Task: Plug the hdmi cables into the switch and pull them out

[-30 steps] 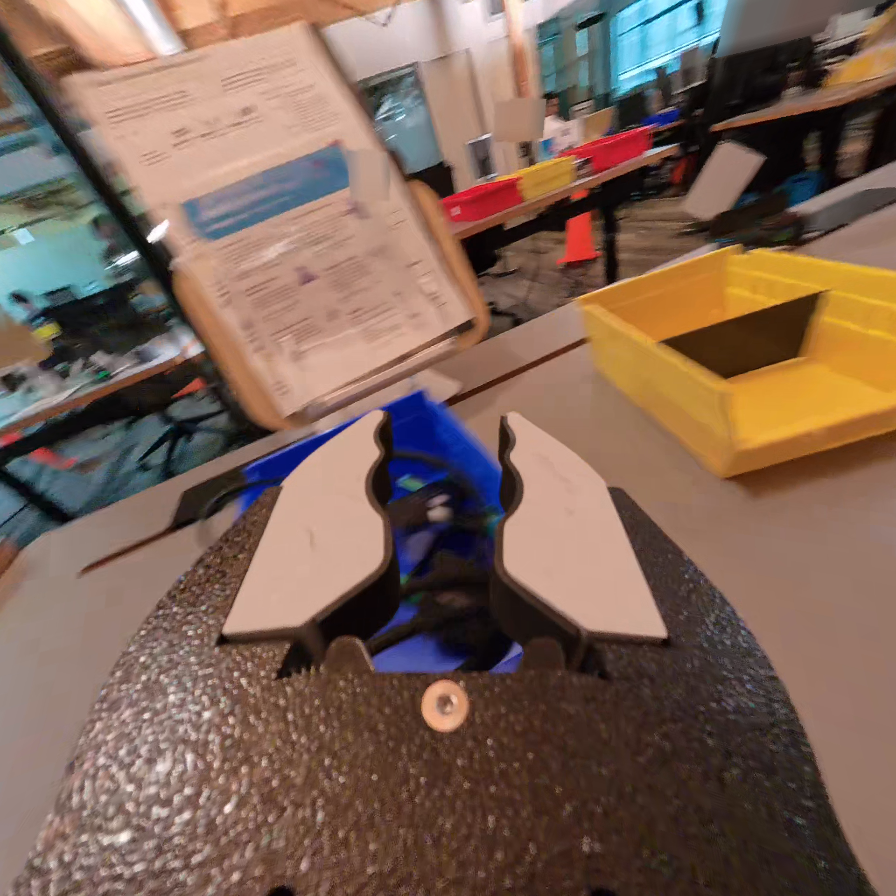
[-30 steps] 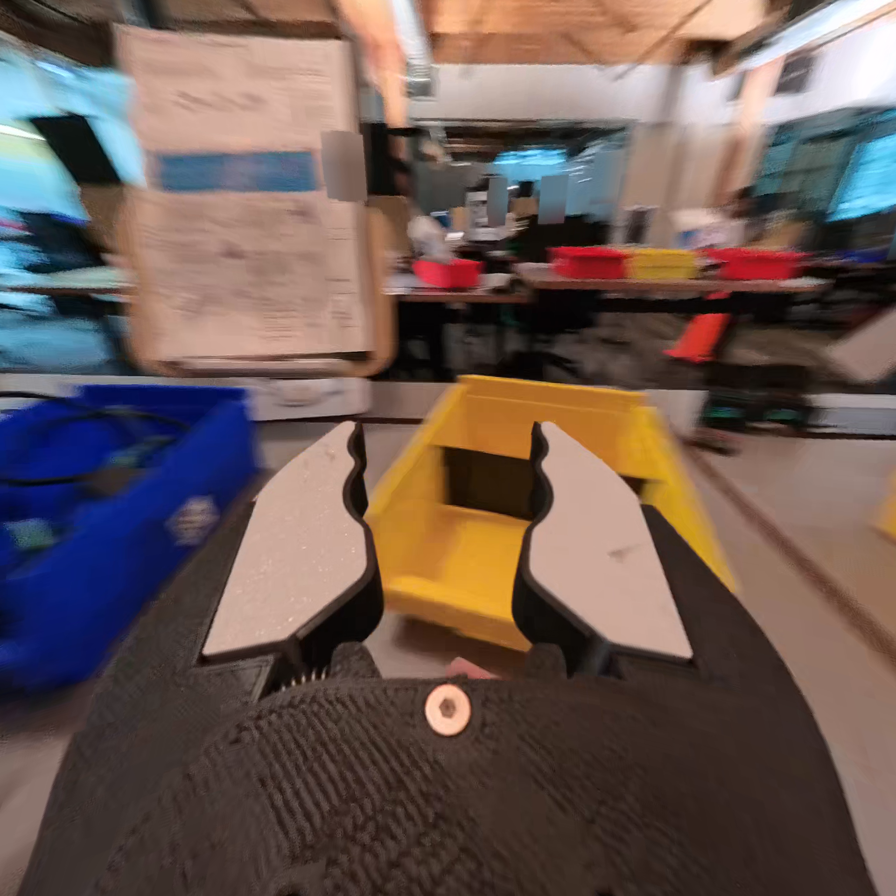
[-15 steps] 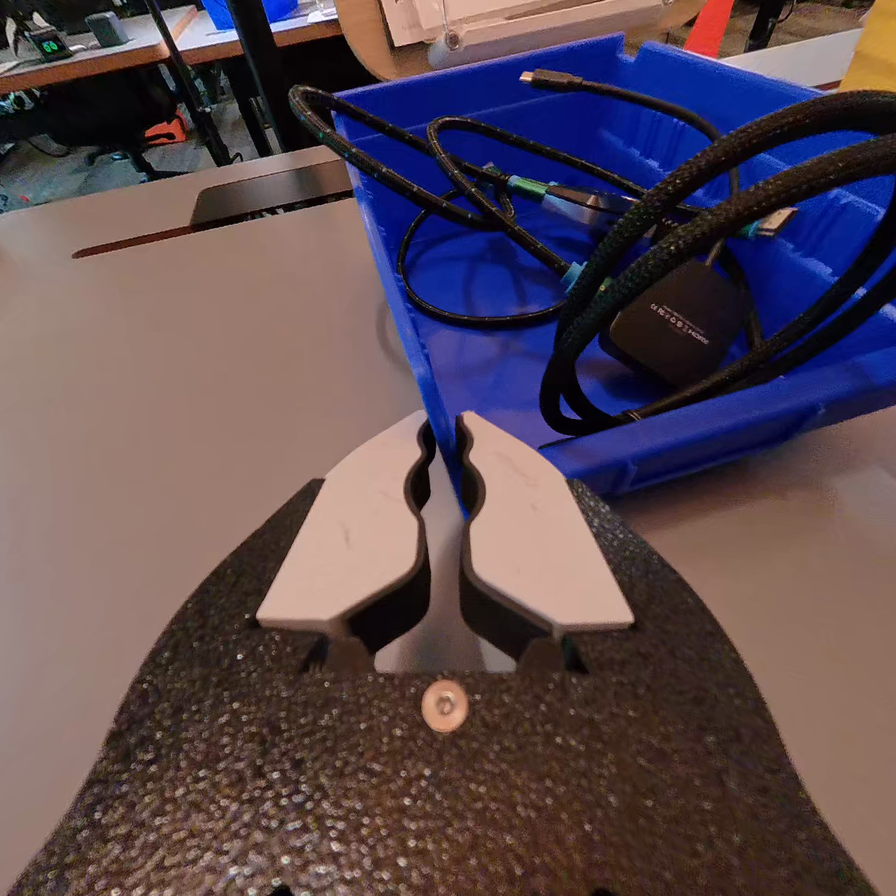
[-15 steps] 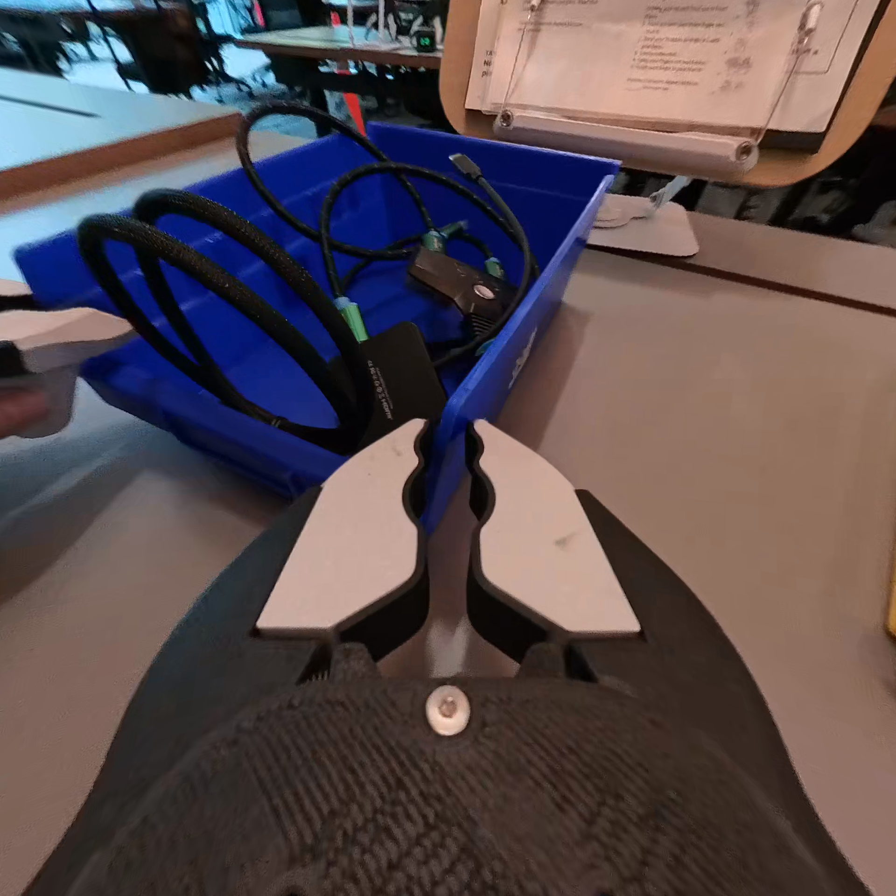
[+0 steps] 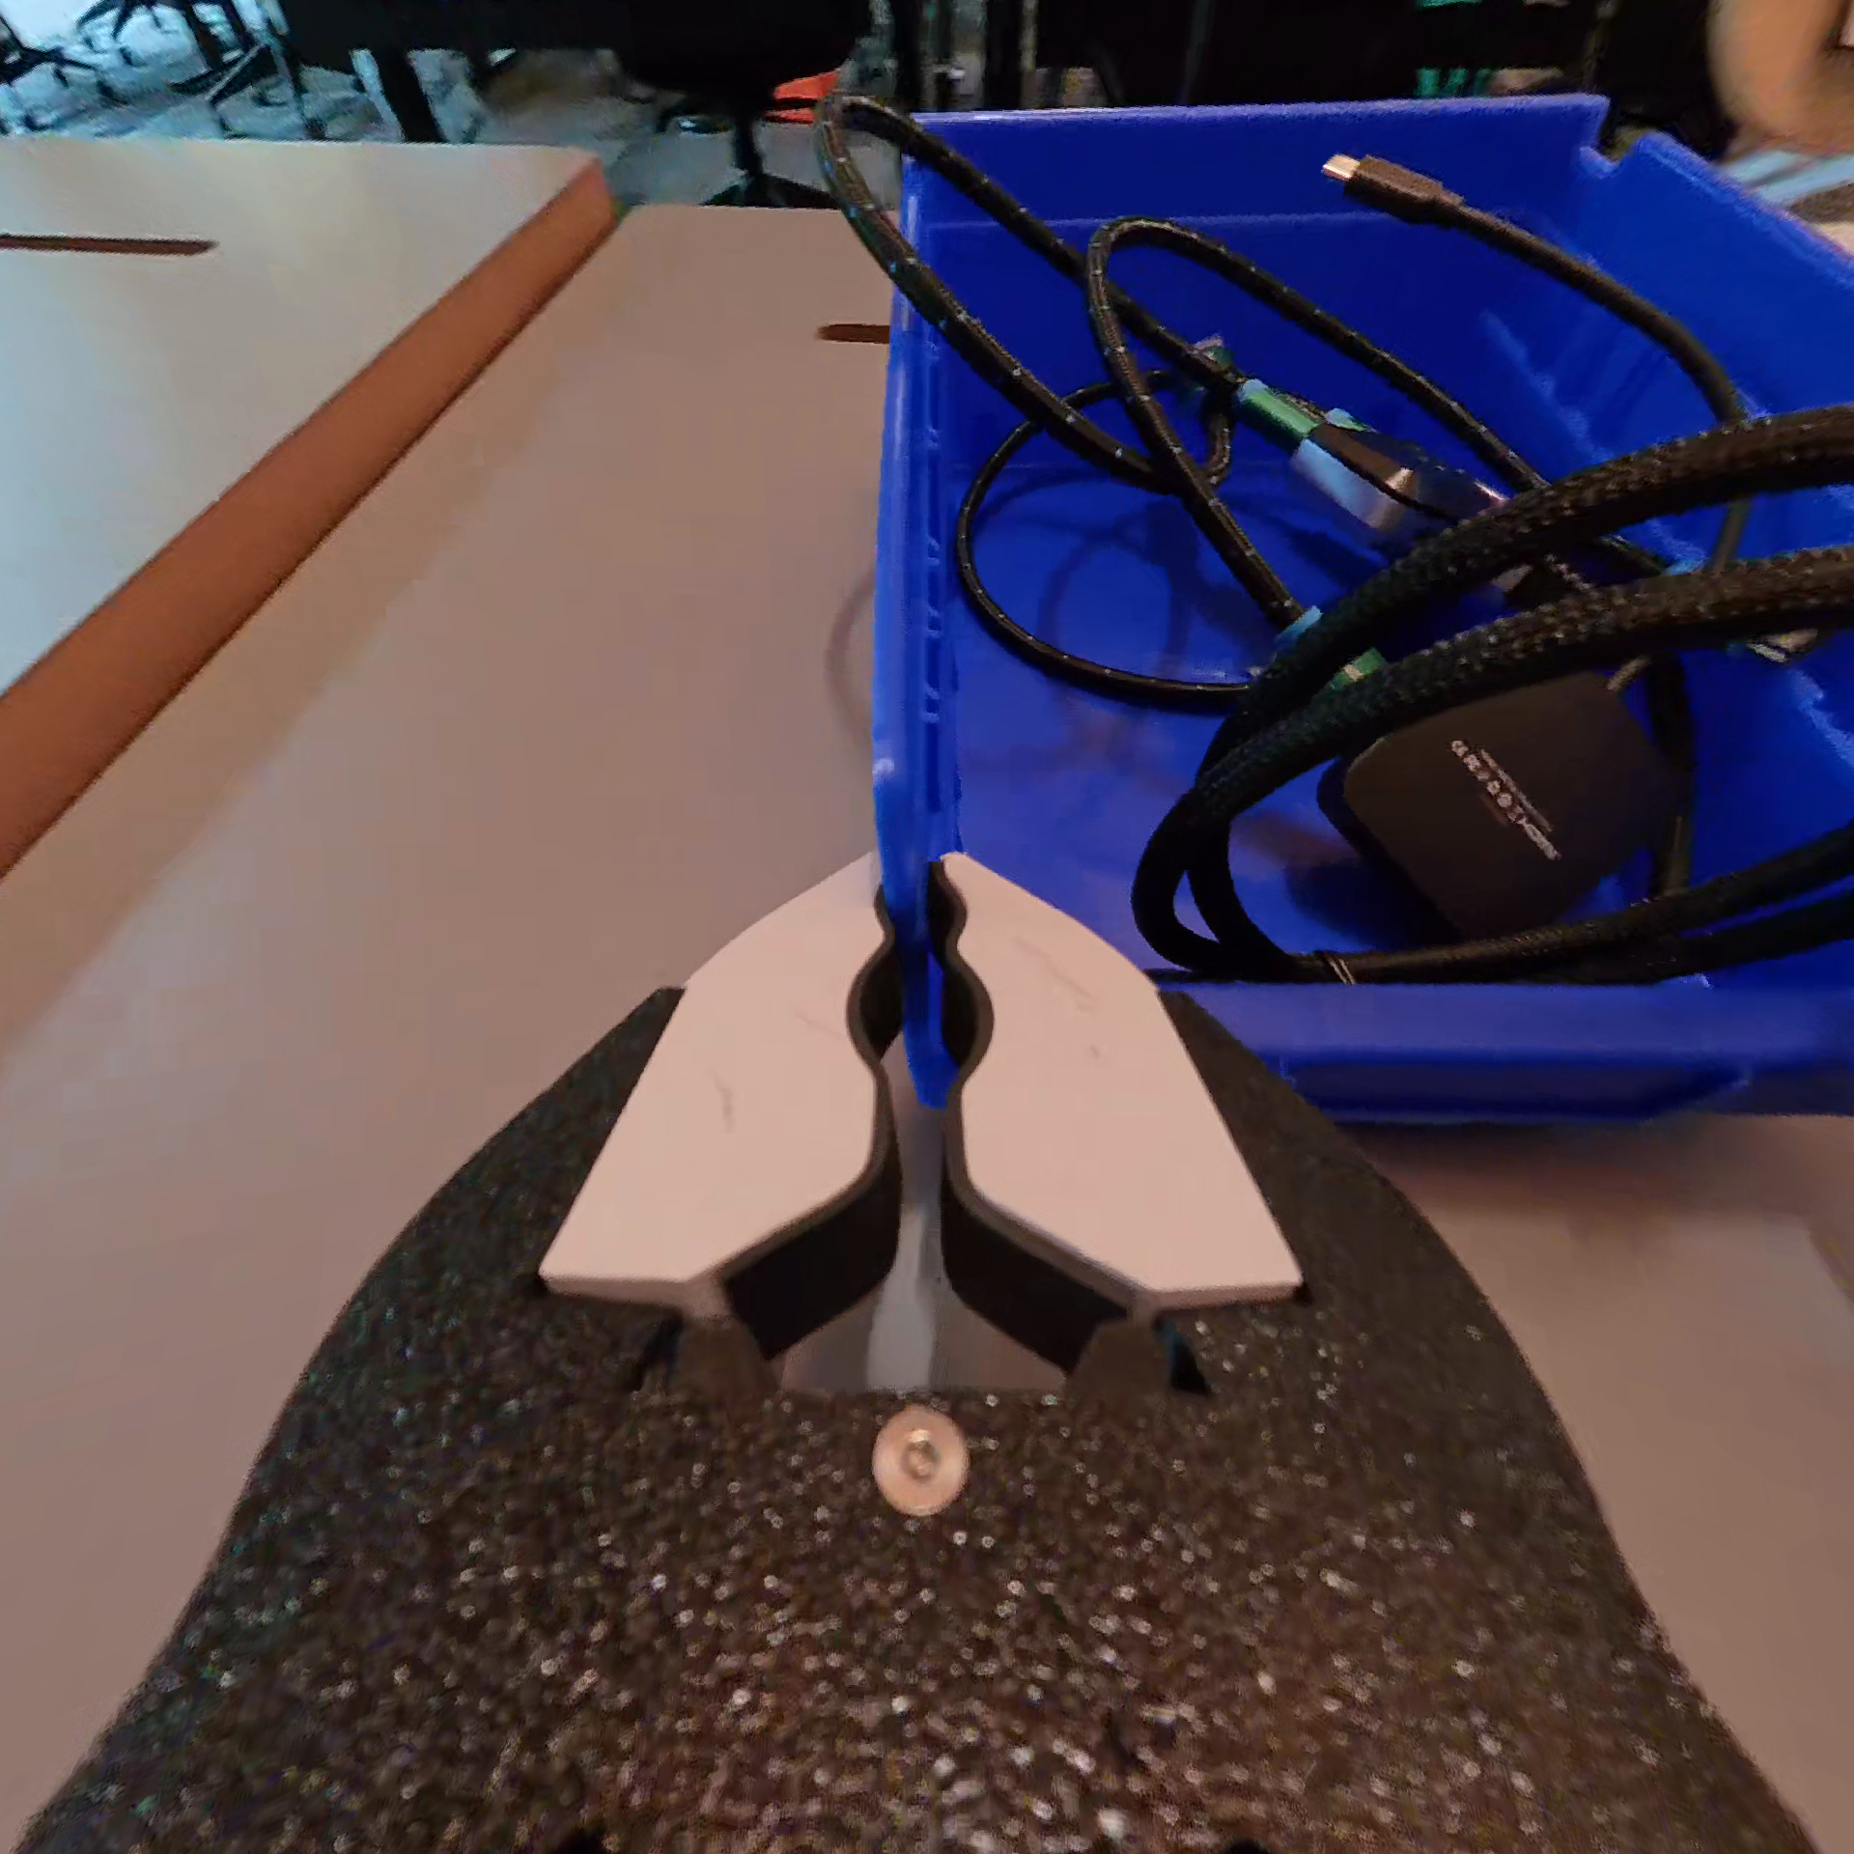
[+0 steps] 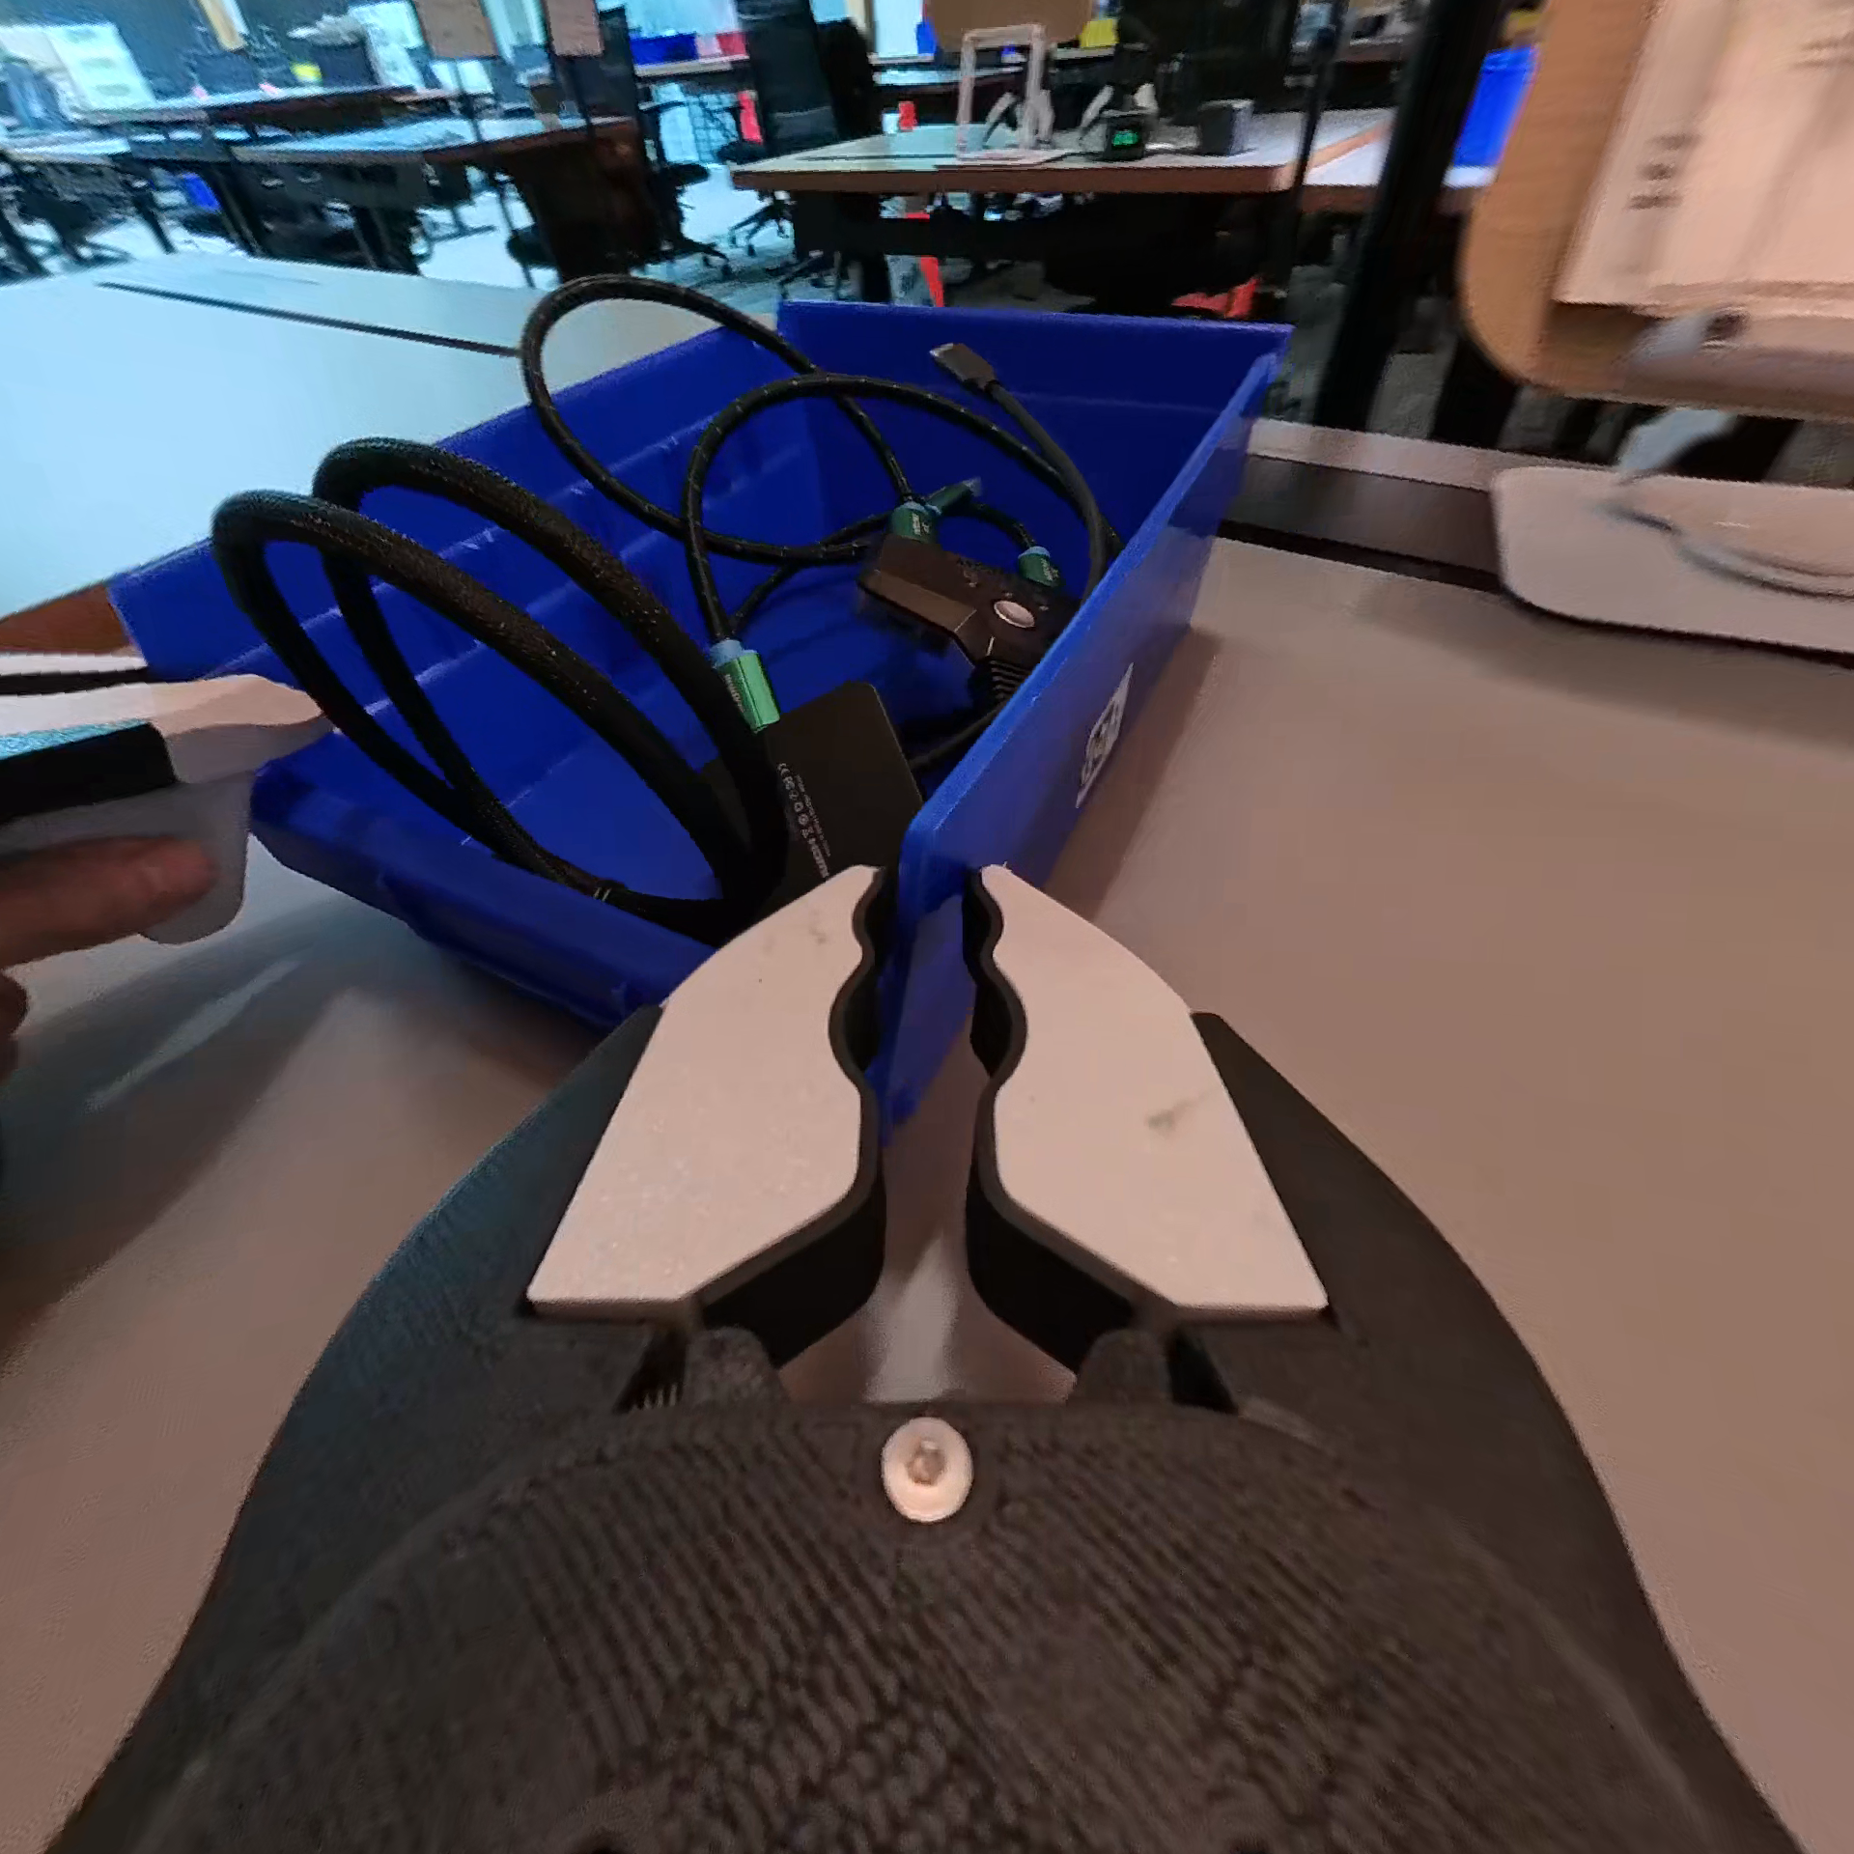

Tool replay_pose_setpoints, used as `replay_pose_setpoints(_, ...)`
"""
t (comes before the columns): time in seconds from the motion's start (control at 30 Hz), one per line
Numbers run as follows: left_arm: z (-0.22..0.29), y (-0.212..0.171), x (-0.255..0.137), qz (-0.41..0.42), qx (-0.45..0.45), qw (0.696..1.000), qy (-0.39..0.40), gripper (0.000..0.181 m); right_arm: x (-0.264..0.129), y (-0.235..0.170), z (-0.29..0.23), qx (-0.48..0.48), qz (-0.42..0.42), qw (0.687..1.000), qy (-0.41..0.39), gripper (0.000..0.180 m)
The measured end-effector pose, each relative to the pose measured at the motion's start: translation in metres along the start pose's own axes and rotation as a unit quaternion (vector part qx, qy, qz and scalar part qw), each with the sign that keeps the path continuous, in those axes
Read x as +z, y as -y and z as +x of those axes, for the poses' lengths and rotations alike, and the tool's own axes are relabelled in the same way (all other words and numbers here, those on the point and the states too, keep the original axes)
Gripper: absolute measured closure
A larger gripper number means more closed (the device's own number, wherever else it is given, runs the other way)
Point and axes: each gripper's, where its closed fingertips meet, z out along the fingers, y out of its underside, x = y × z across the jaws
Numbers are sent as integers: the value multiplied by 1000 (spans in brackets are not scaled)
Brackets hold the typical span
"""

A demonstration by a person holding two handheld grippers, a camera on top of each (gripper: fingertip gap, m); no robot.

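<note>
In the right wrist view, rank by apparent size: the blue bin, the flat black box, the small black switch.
1. Blue plastic bin, clearly largest.
2. Flat black rectangular box.
3. Small black switch with a round button, though it lies farther from the camera, so 2 versus 3 is unsure.

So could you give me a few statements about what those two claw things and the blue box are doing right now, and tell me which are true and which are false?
1. The left gripper is clamped on a corner wall of the blue bin. True.
2. The right gripper holds a cable. False: it is shut on the bin's other near corner wall.
3. The cables lie on the table beside the bin. False: they are coiled inside it.
4. A flat black box lies in the bin among the cables. True.
5. The bin is yellow. False: it is blue.
</note>
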Motion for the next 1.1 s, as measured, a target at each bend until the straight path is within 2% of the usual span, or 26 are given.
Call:
replay_pose_setpoints(0.13,-58,4,11,-8,-19,999,34,175,27,4,-52,-30,-9,998,46,161)
replay_pose_setpoints(0.27,-83,7,22,-20,-12,999,34,175,45,9,-72,-40,-16,996,73,159)
replay_pose_setpoints(0.37,-88,10,22,-31,5,999,32,169,40,14,-76,-56,-12,992,114,157)
replay_pose_setpoints(0.43,-88,22,16,-14,11,999,33,165,23,35,-75,-67,41,985,154,151)
replay_pose_setpoints(0.53,-81,49,-2,22,32,998,40,164,-8,61,-56,-101,85,967,217,130)
replay_pose_setpoints(0.67,-37,97,-23,67,125,990,8,165,-22,63,22,-130,40,972,194,89)
replay_pose_setpoints(0.73,0,104,-21,38,156,985,-62,160,-31,67,59,-109,63,975,181,89)
replay_pose_setpoints(0.8,38,103,-14,-20,130,978,-162,143,-41,65,90,-90,86,978,169,89)
replay_pose_setpoints(0.87,70,107,-7,-67,49,962,-262,131,-52,59,112,-94,105,976,167,91)
replay_pose_setpoints(0.93,88,115,4,-112,-46,939,-321,123,-59,52,132,-96,116,978,143,93)
replay_pose_setpoints(1.03,87,121,39,-158,-154,923,-316,124,-62,43,146,-95,108,981,129,94)
replay_pose_setpoints(1.1,86,116,58,-206,-184,909,-312,130,-62,36,147,-117,93,980,127,94)
